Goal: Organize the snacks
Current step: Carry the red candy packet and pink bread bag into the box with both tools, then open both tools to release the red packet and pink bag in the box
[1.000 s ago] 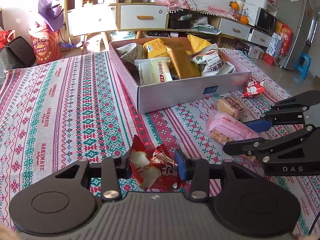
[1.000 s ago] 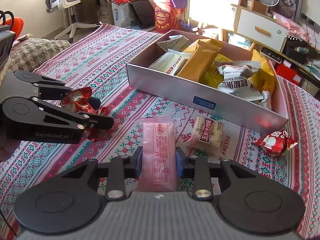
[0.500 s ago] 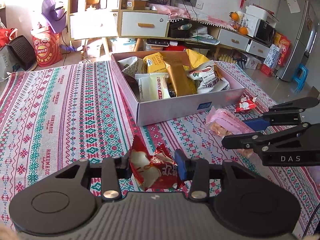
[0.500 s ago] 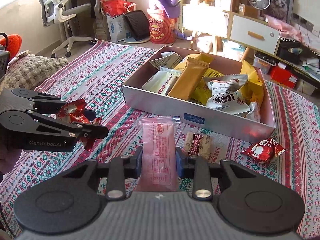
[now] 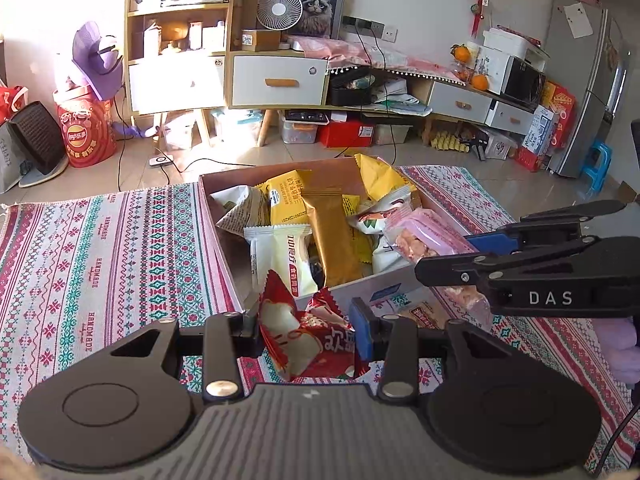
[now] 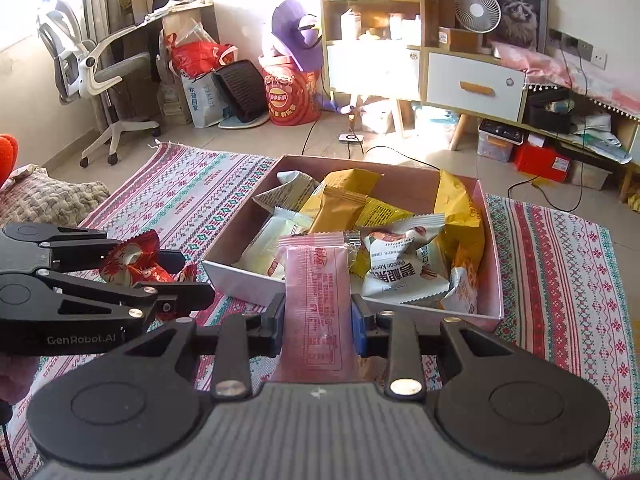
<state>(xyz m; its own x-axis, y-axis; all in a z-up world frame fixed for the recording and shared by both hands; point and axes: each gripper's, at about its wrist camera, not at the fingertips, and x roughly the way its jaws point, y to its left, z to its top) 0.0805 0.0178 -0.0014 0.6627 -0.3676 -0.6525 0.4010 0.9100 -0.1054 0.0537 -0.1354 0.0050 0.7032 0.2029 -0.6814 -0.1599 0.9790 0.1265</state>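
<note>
we see a patterned woven cloth (image 5: 100, 248) spread over the floor. at the far wall stand a wooden shelf unit (image 5: 176, 36), a small white fan (image 5: 279, 9) and a framed cat picture (image 5: 318, 10). far right, a grey fridge (image 5: 588, 80); in the right view, an office chair (image 6: 100, 76) far left.
</note>
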